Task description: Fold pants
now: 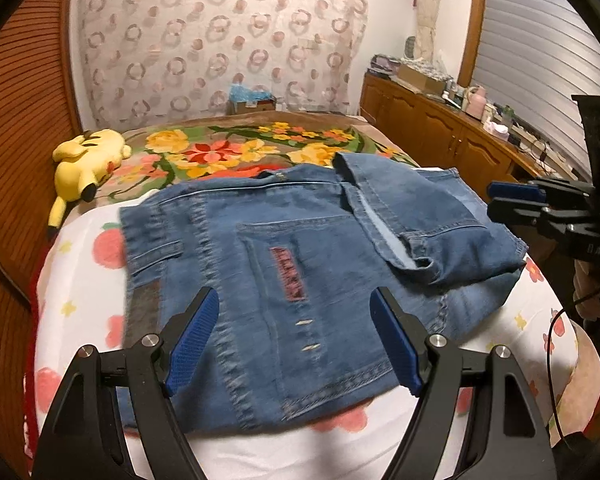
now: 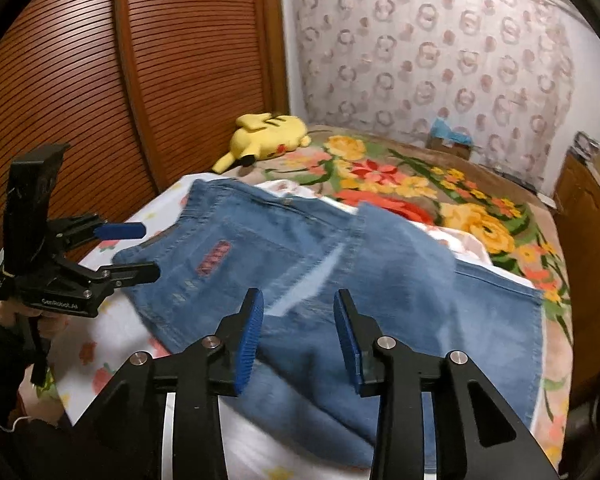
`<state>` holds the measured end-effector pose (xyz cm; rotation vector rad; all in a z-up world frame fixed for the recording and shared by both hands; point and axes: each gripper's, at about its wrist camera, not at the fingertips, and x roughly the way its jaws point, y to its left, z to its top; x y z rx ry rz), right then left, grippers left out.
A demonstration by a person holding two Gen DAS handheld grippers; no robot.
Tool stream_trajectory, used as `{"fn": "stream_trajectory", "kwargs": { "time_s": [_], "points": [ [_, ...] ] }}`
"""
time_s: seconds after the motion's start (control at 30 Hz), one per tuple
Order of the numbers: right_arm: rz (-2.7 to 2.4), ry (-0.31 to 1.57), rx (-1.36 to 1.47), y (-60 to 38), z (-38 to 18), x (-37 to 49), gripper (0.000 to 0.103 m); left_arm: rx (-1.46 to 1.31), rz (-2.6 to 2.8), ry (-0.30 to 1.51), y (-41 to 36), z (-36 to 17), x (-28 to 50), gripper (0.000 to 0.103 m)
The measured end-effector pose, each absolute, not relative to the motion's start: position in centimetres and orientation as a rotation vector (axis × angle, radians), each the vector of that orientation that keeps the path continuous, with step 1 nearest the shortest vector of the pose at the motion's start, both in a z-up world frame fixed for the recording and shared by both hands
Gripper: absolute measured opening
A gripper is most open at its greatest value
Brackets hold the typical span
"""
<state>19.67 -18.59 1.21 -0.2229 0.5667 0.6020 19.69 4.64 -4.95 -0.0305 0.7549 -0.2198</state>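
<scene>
A yellow plush toy [image 1: 85,164] lies at the left of the frame on a floral blanket [image 1: 236,150], with a ribbed wooden door [image 2: 80,80] further left – and a cluttered wooden cabinet [image 1: 440,128] at the right, below a ring-patterned curtain [image 1: 220,40] across the top.

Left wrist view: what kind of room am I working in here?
Most likely a home bedroom. The jeans lie on a bed with a floral blanket; a yellow plush toy lies by the wall, and a cluttered wooden cabinet lines one side.
</scene>
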Motion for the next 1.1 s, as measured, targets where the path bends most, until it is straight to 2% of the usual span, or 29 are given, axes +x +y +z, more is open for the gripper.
{"fn": "stream_trajectory", "kwargs": {
  "time_s": [0.37, 0.47, 0.53, 0.63, 0.87, 0.97, 1.0, 1.1],
  "points": [
    [0.477, 0.605, -0.180, -20.5, 0.4, 20.1, 0.040, 0.005, -0.328, 0.766, -0.4, -4.4, 22.8, 0.076],
    [0.450, 0.620, -0.172, -20.2, 0.1, 20.2, 0.040, 0.018, -0.364, 0.774, -1.8, -4.4, 23.5, 0.070],
    [0.438, 0.631, -0.163, -20.2, 0.0, 20.2, 0.040, 0.021, -0.391, 0.790, -2.8, -4.7, 24.1, 0.058],
    [0.421, 0.642, -0.150, -20.2, 0.1, 19.9, 0.040, 0.028, -0.429, 0.817, -4.1, -5.3, 24.8, 0.046],
    [0.407, 0.663, -0.117, -20.0, 0.1, 19.6, 0.040, 0.054, -0.456, 0.885, -6.6, -7.0, 26.4, 0.039],
    [0.407, 0.667, -0.108, -20.2, 0.1, 19.3, 0.040, 0.042, -0.475, 0.901, -6.8, -7.4, 26.6, 0.028],
    [0.408, 0.668, -0.107, -20.1, 0.2, 19.2, 0.039, 0.037, -0.484, 0.901, -6.9, -7.3, 26.6, 0.019],
    [0.407, 0.672, -0.103, -20.6, -0.1, 19.7, 0.040, 0.054, -0.489, 0.878, -7.2, -6.7, 25.9, 0.013]
  ]
}}
